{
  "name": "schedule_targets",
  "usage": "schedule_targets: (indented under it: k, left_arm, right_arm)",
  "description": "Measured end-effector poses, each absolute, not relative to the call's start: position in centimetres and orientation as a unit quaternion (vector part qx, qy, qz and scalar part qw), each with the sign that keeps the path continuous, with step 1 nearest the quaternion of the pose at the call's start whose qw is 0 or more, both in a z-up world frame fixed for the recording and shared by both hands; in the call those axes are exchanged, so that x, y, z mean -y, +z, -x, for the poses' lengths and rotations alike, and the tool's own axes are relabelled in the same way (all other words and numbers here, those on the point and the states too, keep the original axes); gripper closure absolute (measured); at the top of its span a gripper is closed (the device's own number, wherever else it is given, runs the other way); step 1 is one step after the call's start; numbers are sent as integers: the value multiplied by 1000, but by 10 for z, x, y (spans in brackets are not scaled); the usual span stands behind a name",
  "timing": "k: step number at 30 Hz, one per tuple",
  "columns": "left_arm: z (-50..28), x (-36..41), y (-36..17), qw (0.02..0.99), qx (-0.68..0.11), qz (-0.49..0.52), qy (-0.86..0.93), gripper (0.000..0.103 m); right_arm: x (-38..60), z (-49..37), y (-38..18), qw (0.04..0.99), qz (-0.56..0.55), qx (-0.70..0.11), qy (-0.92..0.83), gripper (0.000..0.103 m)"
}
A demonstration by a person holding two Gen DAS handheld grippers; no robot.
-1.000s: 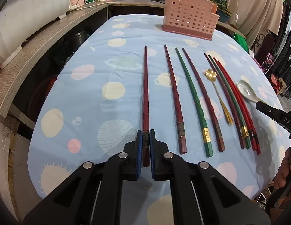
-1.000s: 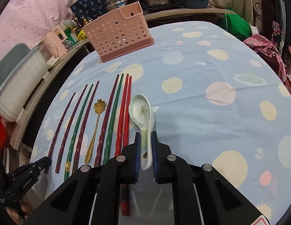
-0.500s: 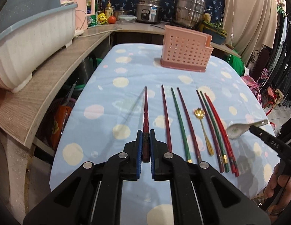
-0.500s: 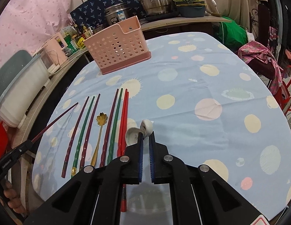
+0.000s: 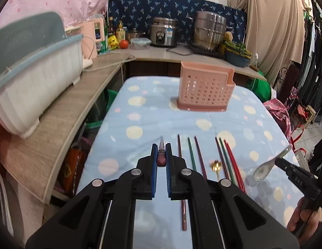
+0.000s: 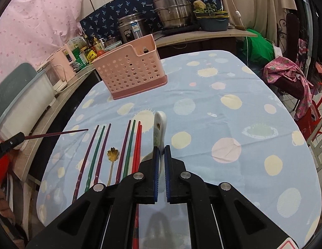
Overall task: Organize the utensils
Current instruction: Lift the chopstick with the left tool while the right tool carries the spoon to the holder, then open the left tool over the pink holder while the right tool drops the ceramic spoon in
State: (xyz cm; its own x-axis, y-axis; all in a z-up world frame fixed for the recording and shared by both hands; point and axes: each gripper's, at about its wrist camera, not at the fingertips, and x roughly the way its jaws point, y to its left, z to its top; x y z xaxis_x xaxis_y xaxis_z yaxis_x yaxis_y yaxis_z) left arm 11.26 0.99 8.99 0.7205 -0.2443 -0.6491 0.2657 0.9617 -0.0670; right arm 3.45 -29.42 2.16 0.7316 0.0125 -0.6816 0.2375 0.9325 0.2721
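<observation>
My left gripper [image 5: 161,147] is shut on the thick end of a dark red chopstick [image 5: 161,152] and holds it above the blue spotted tablecloth [image 5: 152,122]; its tip points ahead. In the right wrist view that chopstick [image 6: 57,133] sticks out from the left gripper [image 6: 21,137] at the left edge. My right gripper [image 6: 161,148] is shut on a white ceramic spoon [image 6: 160,124], which is off the table. Several red, green and dark chopsticks [image 6: 102,151] and a gold spoon [image 6: 112,154] lie in a row. A pink perforated utensil basket [image 5: 205,91] stands at the far end.
A wooden counter [image 5: 63,114] with a white dish rack [image 5: 36,78] runs along the left. Pots and a rice cooker [image 5: 164,34] stand on the back counter. Clothes and a chair [image 6: 289,76] crowd the right side. A person's hand [image 5: 300,217] grips the right tool.
Both grippers have risen. The dark red chopstick has left the cloth in the left gripper, and the white spoon has been lifted off the table in the right gripper.
</observation>
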Motion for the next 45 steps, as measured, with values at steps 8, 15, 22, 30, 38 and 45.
schedule_targets:
  k: [8,15,22,30,38,45]
  left_arm:
    - [-149,-1,142,941,-308,-17,-136,96]
    - [-182,9,191,955,-266,-9,-133,96]
    - [-214,28,255,969,-199,17,-146,96]
    - [-254,65,298,978,-139,30,-154,96]
    - [-299,100,274,972,-168,19,-162,96]
    - [-321,111,239,967,-195,17,-166,96]
  right_arm:
    - [299,-64,48,925,-167,-338,-44,98]
    - [304,-106,77,935,-158,-316,-26,98]
    - [320,-163,112,945,-151,-289,-32,98]
    - [342,-232,131,947,-147,-281,-49,98]
    - [345,-282,114,941,-134,-304,-58,98]
    - [343,-301,92,935,-130,-324,-61,98]
